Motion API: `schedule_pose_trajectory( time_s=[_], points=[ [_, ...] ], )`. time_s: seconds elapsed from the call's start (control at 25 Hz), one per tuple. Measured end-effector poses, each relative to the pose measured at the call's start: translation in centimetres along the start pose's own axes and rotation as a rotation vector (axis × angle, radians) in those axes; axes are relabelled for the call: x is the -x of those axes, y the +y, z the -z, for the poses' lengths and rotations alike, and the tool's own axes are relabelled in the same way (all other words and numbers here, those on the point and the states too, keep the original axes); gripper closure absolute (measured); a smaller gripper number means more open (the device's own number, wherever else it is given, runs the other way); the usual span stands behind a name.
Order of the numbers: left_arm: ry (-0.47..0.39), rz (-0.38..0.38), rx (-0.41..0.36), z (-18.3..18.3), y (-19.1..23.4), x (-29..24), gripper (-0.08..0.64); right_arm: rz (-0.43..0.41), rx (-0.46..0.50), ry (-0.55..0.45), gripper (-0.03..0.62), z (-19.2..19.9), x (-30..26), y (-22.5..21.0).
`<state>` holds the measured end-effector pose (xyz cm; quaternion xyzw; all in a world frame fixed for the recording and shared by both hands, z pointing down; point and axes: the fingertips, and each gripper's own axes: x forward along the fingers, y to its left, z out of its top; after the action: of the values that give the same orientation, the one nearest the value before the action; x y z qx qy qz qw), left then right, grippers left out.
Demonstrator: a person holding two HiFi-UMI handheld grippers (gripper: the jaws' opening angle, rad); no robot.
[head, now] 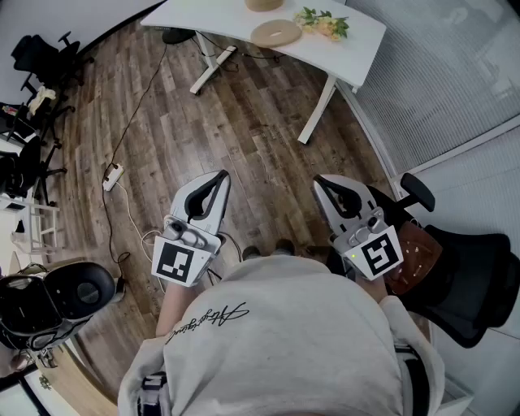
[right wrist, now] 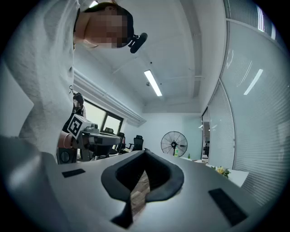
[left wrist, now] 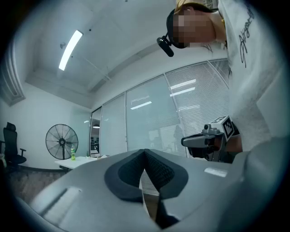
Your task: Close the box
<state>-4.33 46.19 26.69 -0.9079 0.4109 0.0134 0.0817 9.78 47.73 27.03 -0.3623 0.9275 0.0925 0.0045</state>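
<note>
No box shows in any view. In the head view my left gripper (head: pixel 219 175) and right gripper (head: pixel 319 179) are held side by side in front of the person's body, above the wooden floor, both pointing forward and level. In the left gripper view, the left gripper (left wrist: pixel 145 151) has its dark pads closed tip to tip with nothing between them. The right gripper (right wrist: pixel 145 153) is shut the same way and empty. Each gripper view also catches the other one: the right gripper (left wrist: pixel 186 141) and the left gripper (right wrist: pixel 108 139).
A white table (head: pixel 349 49) stands ahead with flowers (head: pixel 323 23) and a round tan disc (head: pixel 275 33). A black office chair (head: pixel 471 276) is close on the right. A power strip (head: pixel 113 175) with cable lies on the floor at left. A standing fan (right wrist: pixel 174 144) is beyond.
</note>
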Motion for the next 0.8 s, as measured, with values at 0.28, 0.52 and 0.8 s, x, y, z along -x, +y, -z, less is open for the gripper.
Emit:
schedule_pose_trajectory(
  time_s=[0.28,0.52,0.8],
  points=[
    [0.006,-0.010,0.005,0.5,0.3,-0.1,0.560,-0.004,0.010,0.007,0.591,0.1,-0.3,-0.2],
    [-0.007,0.003,-0.022,0.0,0.6,-0.3,0.560,-0.013,0.020,0.014,0.591,0.0,-0.8,-0.4],
    [0.000,-0.006,-0.032,0.1,1.0,-0.1,0.559,-0.009,0.020,0.020,0.591,0.2,-1.4,-0.5]
  ],
)
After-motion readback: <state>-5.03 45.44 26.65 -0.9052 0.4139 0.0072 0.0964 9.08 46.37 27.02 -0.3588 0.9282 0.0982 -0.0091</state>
